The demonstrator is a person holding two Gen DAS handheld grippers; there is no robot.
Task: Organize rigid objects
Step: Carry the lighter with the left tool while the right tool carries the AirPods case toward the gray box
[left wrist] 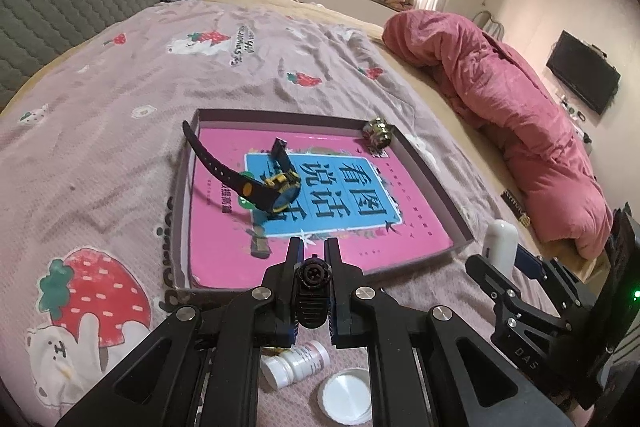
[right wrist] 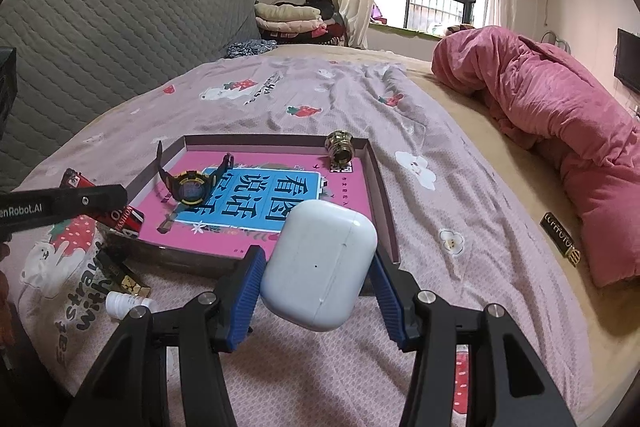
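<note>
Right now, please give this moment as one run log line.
left gripper: shut on small black cylinder | right gripper: shut on white earbud case | tray: holds watch, gold ornament

A tray [left wrist: 432,163] lies on the bed sheet [left wrist: 120,115] with a book [left wrist: 360,227] flat inside it. A watch [left wrist: 276,187] stands on the book toward the tray's left, and a small jar [left wrist: 378,133] sits in the far right corner. Near the tray's front, two bottles [left wrist: 294,363] and a lid [left wrist: 346,395] lie on the sheet. A quilt [left wrist: 520,131] is heaped far right.
</note>
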